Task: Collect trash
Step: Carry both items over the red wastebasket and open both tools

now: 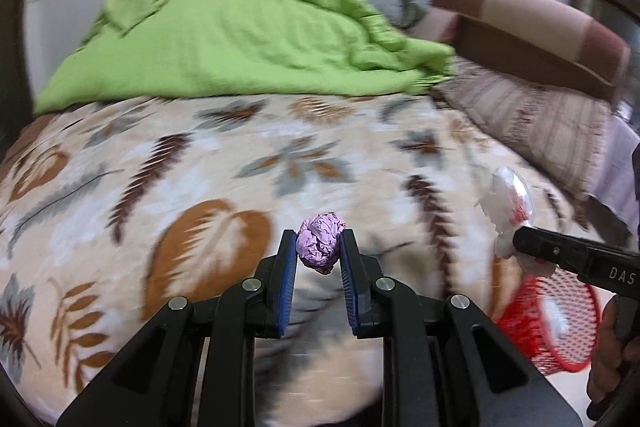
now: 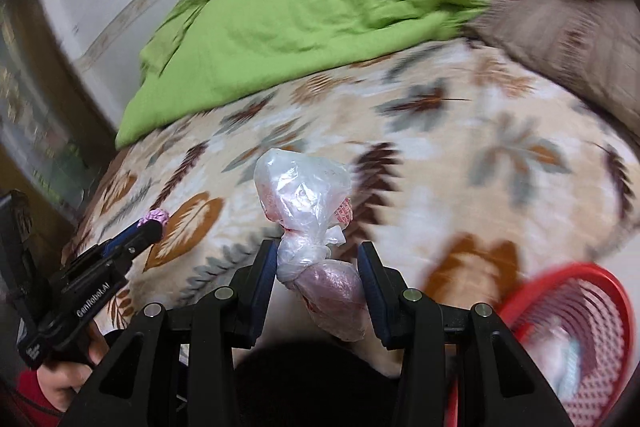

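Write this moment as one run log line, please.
left gripper: shut on purple paper ball | right gripper: shut on knotted plastic bag | red basket: lower right

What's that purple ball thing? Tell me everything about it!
The purple ball is a small wad of crumpled lilac paper or foil, creased all over and roughly egg-shaped. The left gripper is shut on it, its blue pads pressing both sides near the fingertips, with the top poking out. It is held up in the air above the leaf-patterned bedspread, touching nothing else. In the right wrist view only a bit shows past the fingertips.
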A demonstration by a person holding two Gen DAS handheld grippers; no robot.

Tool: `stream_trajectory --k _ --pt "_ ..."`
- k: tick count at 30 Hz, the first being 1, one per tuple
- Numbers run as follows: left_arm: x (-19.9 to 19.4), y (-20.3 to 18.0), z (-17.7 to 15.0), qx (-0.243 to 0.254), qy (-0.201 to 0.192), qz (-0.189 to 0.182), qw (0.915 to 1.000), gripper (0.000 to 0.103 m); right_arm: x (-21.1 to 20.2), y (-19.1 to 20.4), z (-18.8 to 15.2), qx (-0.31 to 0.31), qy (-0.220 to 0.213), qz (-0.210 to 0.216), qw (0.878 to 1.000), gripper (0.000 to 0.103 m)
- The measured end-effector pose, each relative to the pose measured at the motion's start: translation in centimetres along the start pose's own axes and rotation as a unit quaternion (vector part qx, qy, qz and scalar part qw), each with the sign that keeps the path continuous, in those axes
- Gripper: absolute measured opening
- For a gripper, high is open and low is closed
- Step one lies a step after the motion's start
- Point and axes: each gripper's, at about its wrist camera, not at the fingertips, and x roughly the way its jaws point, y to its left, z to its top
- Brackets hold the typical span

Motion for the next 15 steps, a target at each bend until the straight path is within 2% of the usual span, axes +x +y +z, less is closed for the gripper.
stream_trajectory --k 4,7,12,15 --pt "-0.6 -4.9 1.3 0.034 0.002 -0.071 0.9969 0.020 -4.7 -4.9 -0.9 0.053 -0.022 -0.037 0.998 0.045" --pt "-0.9 -9.2 1.9 0.064 0.015 -0.132 0.9891 0.020 -8.3 -8.5 -2.1 0.094 -0.039 -0.069 0.992 0.046" --pt "-0.5 -16.9 1.3 0.117 0.061 -0.229 0.9645 0.020 -12.1 -12.9 -3.9 0.148 -0.056 -0.105 0.982 0.047" --pt "0.6 -20.9 0.3 0.136 0.103 -0.270 0.9475 0.020 -13.1 -14.7 -4.8 0.175 -0.059 -0.114 0.976 0.047"
